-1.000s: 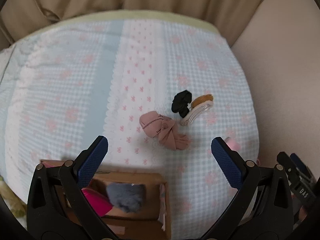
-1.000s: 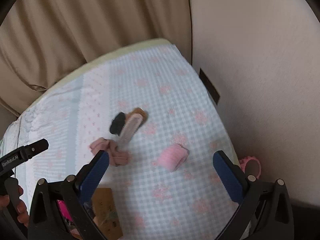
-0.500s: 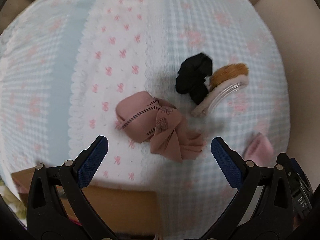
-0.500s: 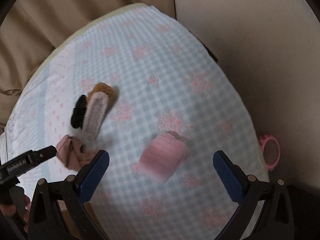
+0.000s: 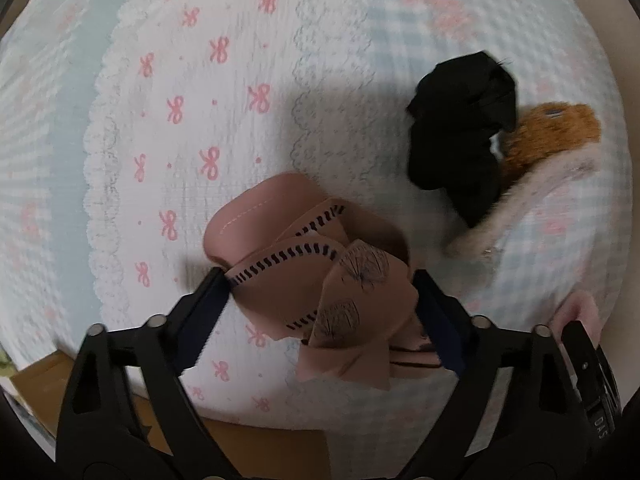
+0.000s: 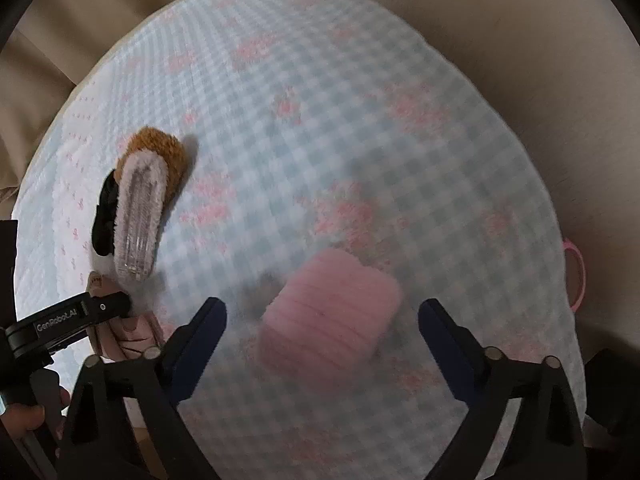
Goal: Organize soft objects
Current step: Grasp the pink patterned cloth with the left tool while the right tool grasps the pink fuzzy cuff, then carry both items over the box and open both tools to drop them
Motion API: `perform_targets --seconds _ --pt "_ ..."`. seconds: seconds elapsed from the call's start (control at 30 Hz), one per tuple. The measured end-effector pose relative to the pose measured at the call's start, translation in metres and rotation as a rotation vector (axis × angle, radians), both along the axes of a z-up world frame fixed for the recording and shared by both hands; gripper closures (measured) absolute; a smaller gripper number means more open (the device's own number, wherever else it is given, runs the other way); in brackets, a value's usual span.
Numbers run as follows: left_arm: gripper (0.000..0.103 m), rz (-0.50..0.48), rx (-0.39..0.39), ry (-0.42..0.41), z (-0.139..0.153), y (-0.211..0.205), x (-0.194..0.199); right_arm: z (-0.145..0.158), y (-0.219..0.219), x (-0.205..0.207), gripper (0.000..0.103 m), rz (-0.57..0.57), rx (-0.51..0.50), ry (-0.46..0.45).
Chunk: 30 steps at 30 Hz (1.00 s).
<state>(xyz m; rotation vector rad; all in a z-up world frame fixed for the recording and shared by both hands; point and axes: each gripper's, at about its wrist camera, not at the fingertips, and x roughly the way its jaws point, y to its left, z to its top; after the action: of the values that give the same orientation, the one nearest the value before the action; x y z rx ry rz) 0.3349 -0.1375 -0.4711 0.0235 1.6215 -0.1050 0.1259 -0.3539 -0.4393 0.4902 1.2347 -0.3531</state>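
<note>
The dusty-pink fabric bow [image 5: 320, 280], which lay well ahead of the left gripper [image 5: 320, 296] a second ago, now sits between its blue pads on the gingham bedspread [image 5: 240, 100]; the jaws have just been closing, and they stand at the bow's sides, though I cannot tell if they press it. The pink rolled cloth [image 6: 330, 322], blurred, is now between the right gripper's [image 6: 322, 324] fingers, which have also been narrowing but remain apart from it. Beyond lie a black scrunchie [image 5: 460, 140] and a fuzzy hair clip [image 6: 138, 216] over a brown plush piece [image 6: 160, 152], touching each other. A cardboard box [image 5: 260, 452] edges the bed.
</note>
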Motion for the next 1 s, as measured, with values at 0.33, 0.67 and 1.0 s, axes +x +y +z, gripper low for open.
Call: perform_targets --seconds 0.33,0.67,1.0 --pt "0.062 -0.015 -0.004 -0.02 0.011 0.022 0.007 -0.009 -0.001 -0.002 0.06 -0.007 -0.002 0.038" --pt "0.07 0.017 -0.08 -0.082 0.056 0.048 0.007 0.016 0.0 -0.009 0.064 0.012 -0.009 -0.014" --pt "0.07 0.034 -0.138 -0.21 0.152 0.061 -0.016 0.077 0.01 -0.024 0.064 0.041 -0.026 -0.128"
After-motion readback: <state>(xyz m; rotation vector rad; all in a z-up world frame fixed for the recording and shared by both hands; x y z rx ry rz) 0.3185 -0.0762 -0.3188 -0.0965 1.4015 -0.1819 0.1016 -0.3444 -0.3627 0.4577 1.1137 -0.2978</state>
